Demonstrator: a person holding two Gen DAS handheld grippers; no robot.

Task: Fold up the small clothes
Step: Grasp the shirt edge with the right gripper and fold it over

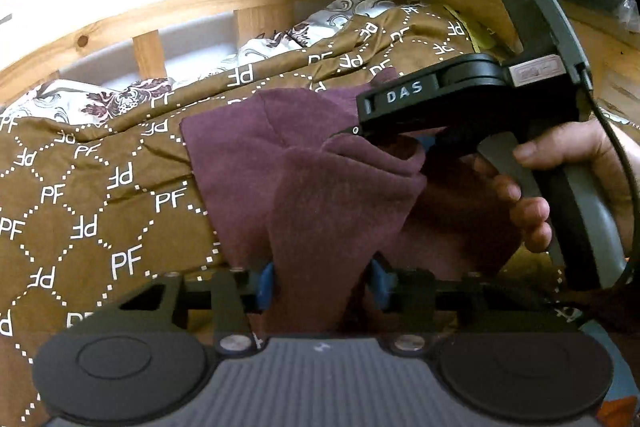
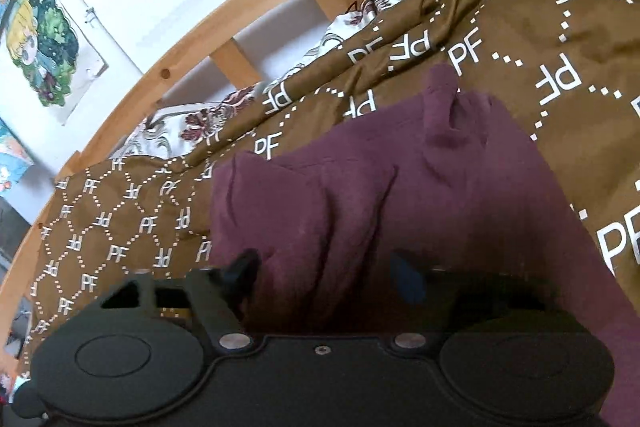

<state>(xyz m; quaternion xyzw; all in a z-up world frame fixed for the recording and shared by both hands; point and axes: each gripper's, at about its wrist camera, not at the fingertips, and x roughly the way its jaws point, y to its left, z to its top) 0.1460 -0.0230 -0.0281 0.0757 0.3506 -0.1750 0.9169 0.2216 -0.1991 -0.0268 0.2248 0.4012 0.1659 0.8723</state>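
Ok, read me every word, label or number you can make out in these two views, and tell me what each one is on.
"DAS": white letters on the black body of the right gripper, seen from the left wrist view.
"PF": white letters, repeated upright and mirrored, all over the brown bedspread.
Small pale label further back on that gripper: too blurred to read.
Wall pictures: no readable words.
Purple cloth: no text.
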